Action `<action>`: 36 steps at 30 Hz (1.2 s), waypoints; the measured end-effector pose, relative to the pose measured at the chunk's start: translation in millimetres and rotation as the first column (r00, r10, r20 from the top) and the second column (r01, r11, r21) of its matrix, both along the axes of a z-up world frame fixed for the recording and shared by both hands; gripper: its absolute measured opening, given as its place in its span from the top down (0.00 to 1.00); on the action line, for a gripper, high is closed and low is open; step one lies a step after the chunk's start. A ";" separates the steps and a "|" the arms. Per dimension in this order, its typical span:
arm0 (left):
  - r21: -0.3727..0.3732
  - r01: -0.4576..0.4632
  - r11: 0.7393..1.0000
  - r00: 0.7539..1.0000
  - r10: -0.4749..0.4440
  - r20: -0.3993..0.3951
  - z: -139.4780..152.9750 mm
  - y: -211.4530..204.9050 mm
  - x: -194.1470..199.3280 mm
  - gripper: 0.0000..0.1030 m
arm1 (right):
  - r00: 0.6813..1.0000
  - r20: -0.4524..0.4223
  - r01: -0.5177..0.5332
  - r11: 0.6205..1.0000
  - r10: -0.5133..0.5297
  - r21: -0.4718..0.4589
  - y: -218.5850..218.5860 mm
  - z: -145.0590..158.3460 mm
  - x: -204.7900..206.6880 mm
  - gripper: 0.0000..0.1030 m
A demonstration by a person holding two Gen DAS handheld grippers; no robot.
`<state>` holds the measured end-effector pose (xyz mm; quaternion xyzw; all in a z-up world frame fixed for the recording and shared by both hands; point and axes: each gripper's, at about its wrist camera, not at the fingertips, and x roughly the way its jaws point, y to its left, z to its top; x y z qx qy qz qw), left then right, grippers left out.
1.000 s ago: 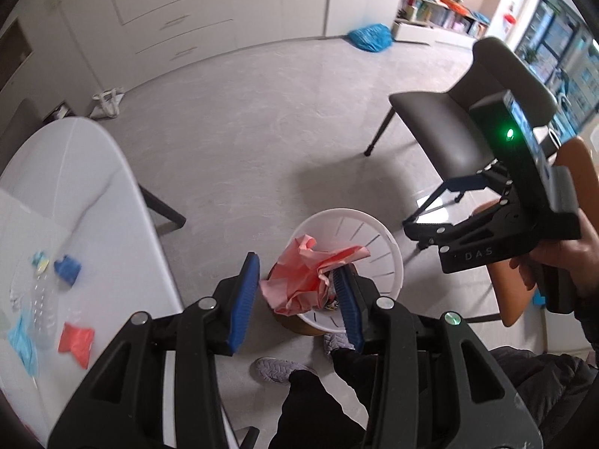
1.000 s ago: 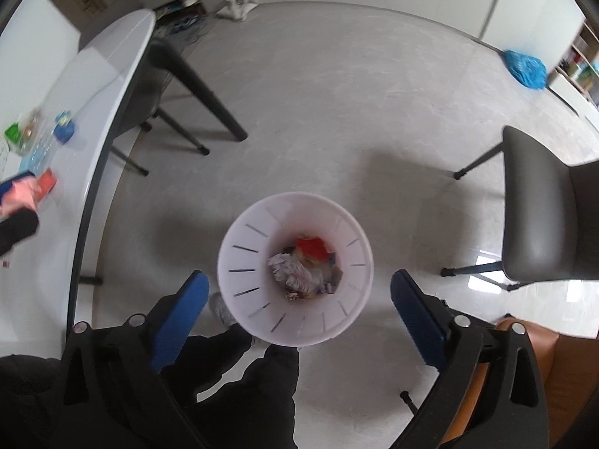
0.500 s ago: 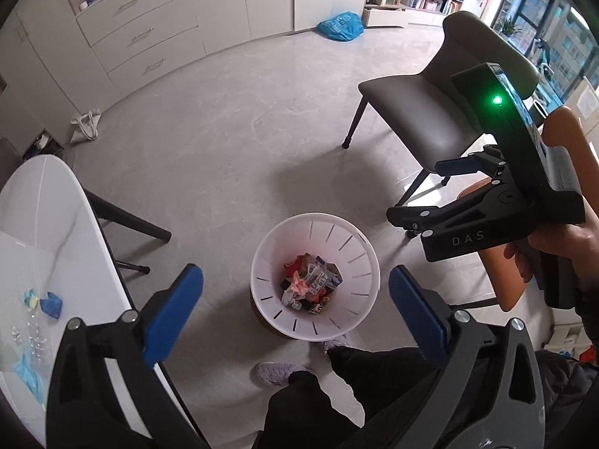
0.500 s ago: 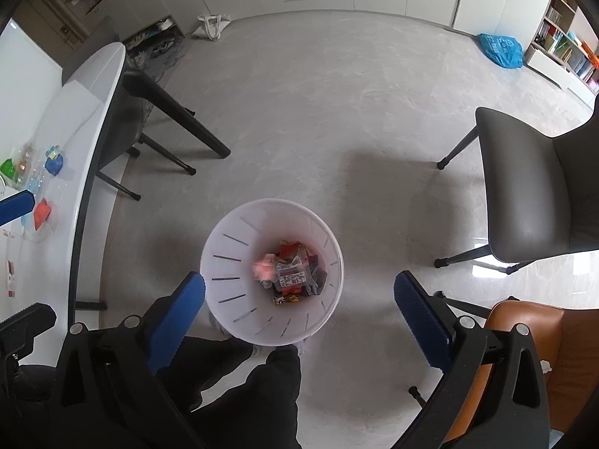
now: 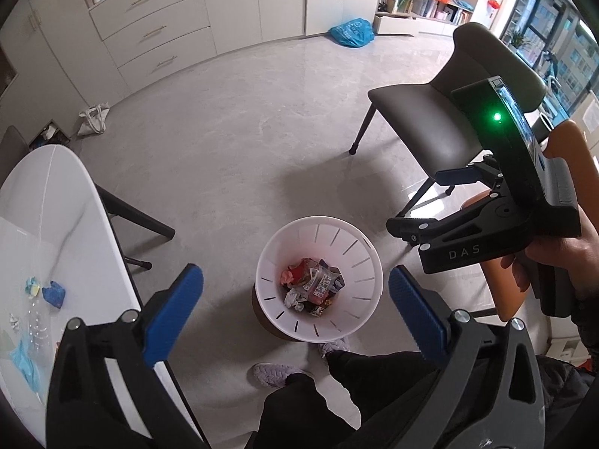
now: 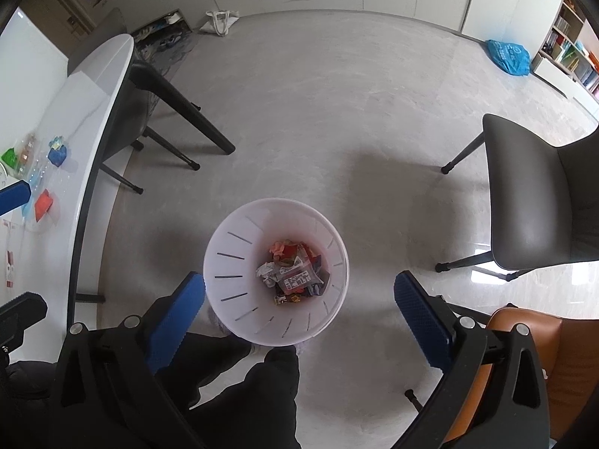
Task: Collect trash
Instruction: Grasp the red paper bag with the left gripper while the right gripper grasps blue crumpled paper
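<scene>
We hold both grippers above the white bin (image 5: 365, 247), each pointing steeply down at the floor. Our left gripper (image 5: 295, 314) has its blue pads spread wide with nothing between them; its jaws have just been opening. Our right gripper (image 6: 299, 312) is also spread wide and empty, framing the bin from above. The trash (image 6: 294, 273) lies in a heap at the bottom of the bin: crumpled paper, wrappers, a pink scrap at the heap's far edge.

The left wrist view alone shows our right hand (image 5: 554, 262) wrapped around the right gripper's handle, with a green light lit on its body, and a grey shoe (image 5: 275, 374) on the floor just below the bin. The right wrist view shows more of the white table (image 6: 93, 86), where a red scrap (image 6: 43, 204), a blue scrap (image 6: 58, 155) and a green piece (image 6: 9, 157) lie. A grey chair (image 6: 531, 202) stands well apart from the bin.
</scene>
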<state>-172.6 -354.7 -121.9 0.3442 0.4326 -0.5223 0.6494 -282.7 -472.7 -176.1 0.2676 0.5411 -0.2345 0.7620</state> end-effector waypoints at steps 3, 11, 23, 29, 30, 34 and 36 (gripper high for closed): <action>-0.006 -0.027 1.000 1.000 0.027 -0.002 1.6 4.3 5.0 0.08 | 1.000 0.006 -0.016 1.000 0.016 -0.006 4.5 3.4 9.3 0.03; -0.020 -0.194 0.981 0.981 0.194 0.011 8.5 35.7 49.3 0.08 | 0.998 0.032 -0.059 0.998 0.058 0.007 20.0 11.9 50.4 0.03; -0.024 -0.545 0.838 0.838 0.545 0.013 8.5 127.8 137.6 0.08 | 0.965 0.092 -0.245 0.969 0.245 -0.007 66.8 30.3 154.5 0.03; 0.003 -0.706 0.708 0.707 0.706 -0.027 -6.0 170.2 177.5 0.08 | 0.935 0.117 -0.337 0.942 0.336 -0.011 93.3 39.0 205.2 0.03; 0.008 -0.731 0.683 0.682 0.731 -0.029 -9.1 177.2 184.8 0.08 | 0.931 0.119 -0.345 0.938 0.344 -0.010 95.8 39.9 211.5 0.03; 0.035 -0.811 0.584 0.583 0.811 -0.043 -24.9 196.5 214.0 0.08 | 0.918 0.123 -0.378 0.926 0.376 -0.009 108.1 40.5 240.2 0.03; 0.054 -0.836 0.546 0.543 0.838 -0.056 -32.8 201.4 226.8 0.08 | 0.914 0.126 -0.387 0.922 0.385 -0.009 112.5 41.3 251.5 0.03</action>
